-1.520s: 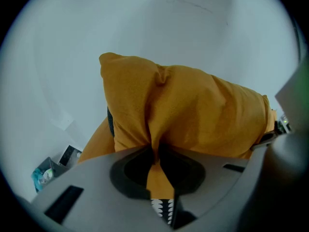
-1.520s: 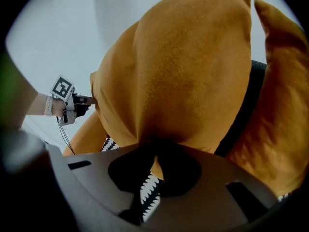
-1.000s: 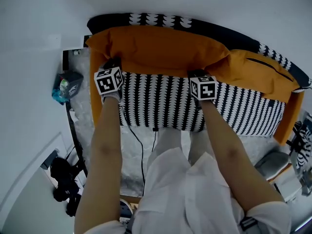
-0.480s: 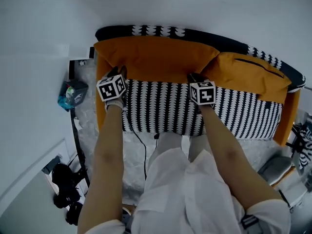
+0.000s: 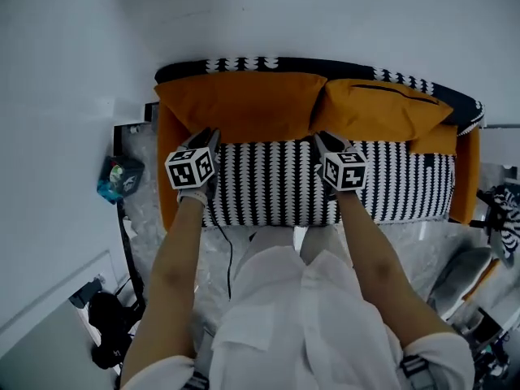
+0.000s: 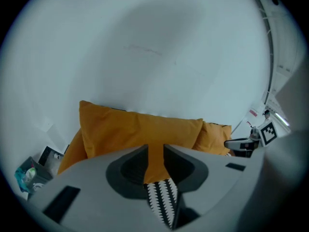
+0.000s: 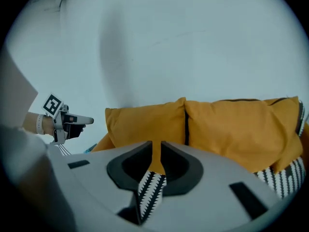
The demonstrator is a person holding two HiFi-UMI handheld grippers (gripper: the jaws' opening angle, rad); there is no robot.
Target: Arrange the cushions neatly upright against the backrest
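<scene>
While left cushion (image 5: 236,104) and right cushion (image 5: 382,108) stand upright against backrest (image 5: 341,62), left claw (image 5: 209,136) and right claw (image 5: 322,140) hover above the seat, slightly apart, just been closing, empty.

The left arm (image 5: 166,275) and right arm (image 5: 378,266) reach forward side by side, the left gripper (image 5: 210,136) and right gripper (image 5: 322,139) tilted downward, jaws narrowly apart, just closed a little, nothing between them.

The left gripper (image 5: 210,134) and right gripper (image 5: 322,140) have grey shells, dark jaw pockets and a white cube (image 5: 191,169) with black square markers each; white short-sleeved shirt (image 5: 309,315)
</scene>
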